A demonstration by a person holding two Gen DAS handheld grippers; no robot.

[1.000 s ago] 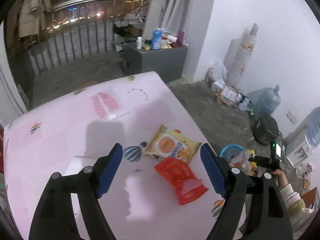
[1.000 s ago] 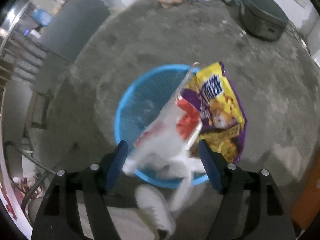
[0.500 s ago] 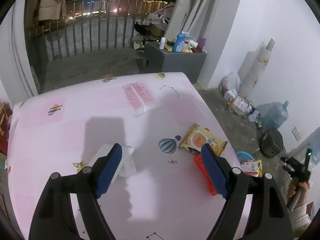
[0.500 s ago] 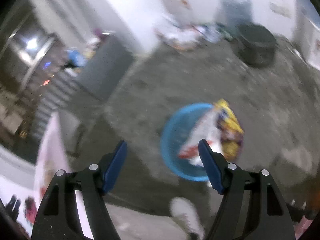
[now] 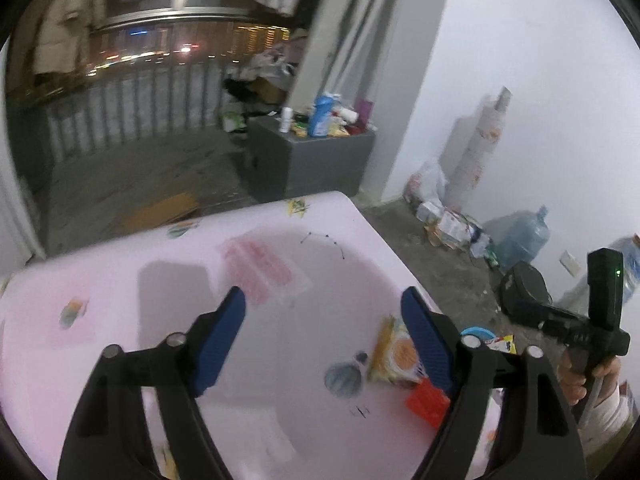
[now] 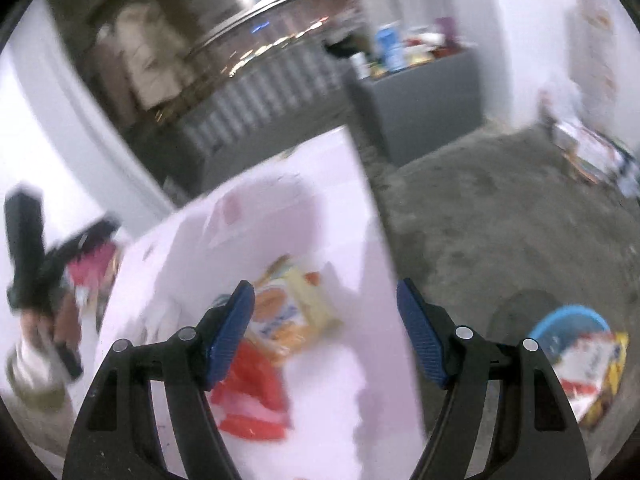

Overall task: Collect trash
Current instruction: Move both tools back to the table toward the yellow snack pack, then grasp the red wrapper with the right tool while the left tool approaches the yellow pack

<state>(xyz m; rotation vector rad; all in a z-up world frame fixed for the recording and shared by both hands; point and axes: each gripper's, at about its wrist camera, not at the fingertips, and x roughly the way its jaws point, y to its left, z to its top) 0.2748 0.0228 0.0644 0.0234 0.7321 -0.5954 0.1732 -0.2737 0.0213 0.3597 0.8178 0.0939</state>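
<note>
My left gripper (image 5: 322, 304) hovers over the pink table (image 5: 120, 280), its jaws closing with nothing between them. Ahead of it lies a clear wrapper with pink print (image 5: 264, 276). A yellow snack packet (image 5: 394, 356) and a red wrapper (image 5: 426, 402) lie beside its right finger. My right gripper (image 6: 325, 294) is open and empty above the table's right edge. The yellow packet (image 6: 296, 312) and the red wrapper (image 6: 252, 400) sit just past its left finger. The blue bin (image 6: 572, 320) stands on the floor at the right and holds several wrappers (image 6: 592, 368).
A grey cabinet (image 5: 312, 164) with bottles stands beyond the table, by a balcony railing. Bags, a water jug (image 5: 516, 240) and a dark pot (image 5: 524, 292) line the white wall. A hand (image 5: 580, 368) holds the other tool at the right edge. The floor is bare concrete.
The right gripper rose from over the blue bin and swung to the table, leaving the wrappers in the bin. The left gripper moved across the table and its jaws narrowed a little.
</note>
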